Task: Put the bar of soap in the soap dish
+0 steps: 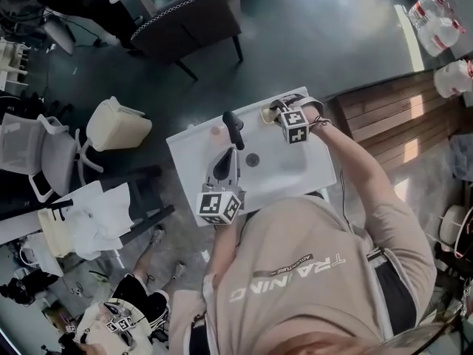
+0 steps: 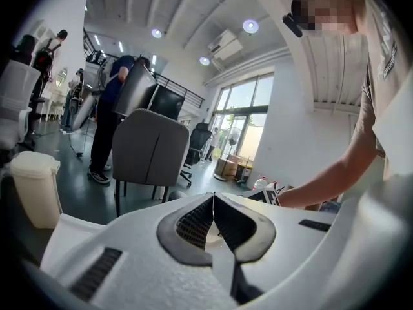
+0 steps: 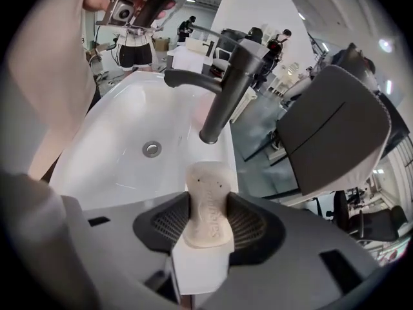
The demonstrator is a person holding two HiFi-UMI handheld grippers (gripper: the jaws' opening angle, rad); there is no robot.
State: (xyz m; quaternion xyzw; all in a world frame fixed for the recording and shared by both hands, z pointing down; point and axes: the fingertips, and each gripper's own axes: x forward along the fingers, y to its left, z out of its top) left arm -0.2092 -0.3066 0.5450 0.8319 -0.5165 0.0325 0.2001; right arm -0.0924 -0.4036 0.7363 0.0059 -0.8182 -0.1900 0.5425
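A cream bar of soap [image 3: 208, 205] stands on edge between the jaws of my right gripper [image 3: 208, 228], which is shut on it. In the head view this gripper [image 1: 273, 112] holds the soap [image 1: 265, 113] over the back right corner of the white sink [image 1: 295, 176]. A small pink thing [image 1: 216, 130], maybe the soap dish, lies on the sink's back rim left of the dark faucet [image 1: 233, 128]; it shows faintly behind the faucet [image 3: 222, 89]. My left gripper [image 1: 227, 154] hovers over the basin's front left, its jaws [image 2: 213, 202] shut with nothing between them.
The drain [image 3: 151, 148] sits mid-basin. A grey chair [image 1: 194, 17] stands behind the sink and a cream bin [image 1: 114, 124] to its left. Another person [image 1: 129, 302] stands at lower left. Wooden decking [image 1: 392, 117] lies to the right.
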